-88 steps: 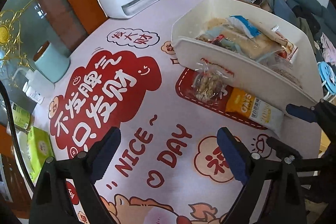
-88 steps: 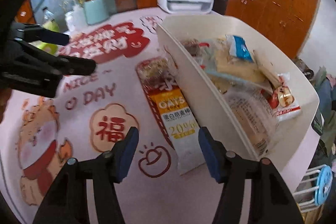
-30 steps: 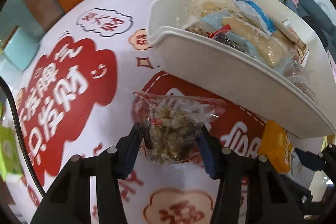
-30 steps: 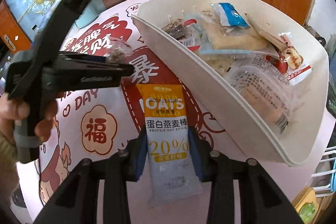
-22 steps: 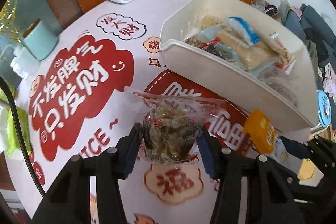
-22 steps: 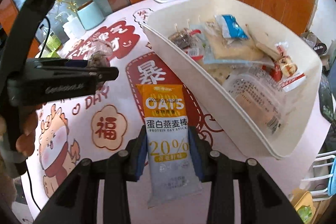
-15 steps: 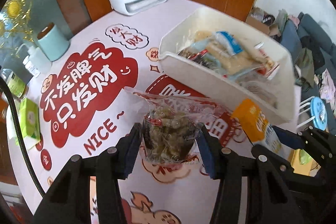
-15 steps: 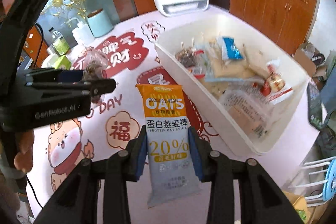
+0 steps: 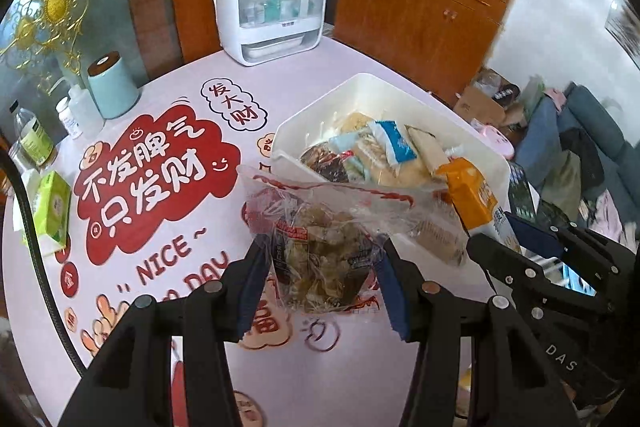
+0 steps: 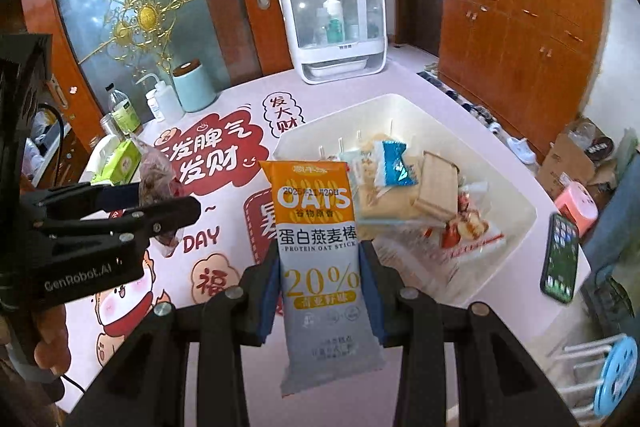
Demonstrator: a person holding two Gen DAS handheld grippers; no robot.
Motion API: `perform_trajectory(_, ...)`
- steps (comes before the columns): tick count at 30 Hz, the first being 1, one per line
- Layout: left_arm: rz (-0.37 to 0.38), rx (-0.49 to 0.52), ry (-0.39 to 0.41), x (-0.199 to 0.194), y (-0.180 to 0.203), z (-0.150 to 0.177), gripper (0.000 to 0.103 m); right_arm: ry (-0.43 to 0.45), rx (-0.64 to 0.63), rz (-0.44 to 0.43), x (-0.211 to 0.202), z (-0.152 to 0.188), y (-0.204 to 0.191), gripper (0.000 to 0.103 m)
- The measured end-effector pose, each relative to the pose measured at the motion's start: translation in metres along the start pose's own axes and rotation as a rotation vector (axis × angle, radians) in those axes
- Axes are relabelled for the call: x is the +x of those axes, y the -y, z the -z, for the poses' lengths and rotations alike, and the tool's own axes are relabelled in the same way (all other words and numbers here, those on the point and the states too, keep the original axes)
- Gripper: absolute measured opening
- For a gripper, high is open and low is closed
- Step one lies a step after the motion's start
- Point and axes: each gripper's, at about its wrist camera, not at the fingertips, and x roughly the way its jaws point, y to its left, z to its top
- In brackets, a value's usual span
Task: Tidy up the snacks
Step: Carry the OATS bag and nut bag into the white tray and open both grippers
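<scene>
Left tool point(image 9: 320, 283) clamped on clear crinkly bag of brown snacks point(image 9: 320, 251), right tool point(image 10: 320, 291) on orange-grey oat bar packet point(image 10: 320, 267); both lifted off tabletop point(image 9: 168, 163), probably bound for white plastic bin point(image 10: 516, 203).

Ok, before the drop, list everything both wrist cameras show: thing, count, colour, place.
clear snack bag: one, clear with red print, in left gripper
oat stick packet: one, orange and grey, in right gripper
bin: one, white, on table, several snack packs inside
tablecloth: one, pink with red print
cabinet box: one, white, table's far edge, bottles inside
canister: one, pale blue, far left
bottles: several, beside canister
tissue pack: one, green, left edge
phone: one, dark, right of bin
left gripper: black, blue pads, shut on bag
right gripper: black, blue pads, shut on packet
hand: one, holding left gripper
</scene>
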Motion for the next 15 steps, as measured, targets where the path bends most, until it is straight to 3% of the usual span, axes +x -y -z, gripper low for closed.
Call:
perform_trajectory(7, -0.102, -0.160, -0.030, 0.042, 0.055, -0.031, 0.051, -0.008, -0.142, -0.083, 0.018, -0.039, 0.070, 0.037)
perform_trajectory(15, -0.173, -0.300, -0.071, 0.078, 0.104, -0.041, 0.051, -0.025, -0.216, -0.137, 0.036, -0.073, 0.135, 0.037)
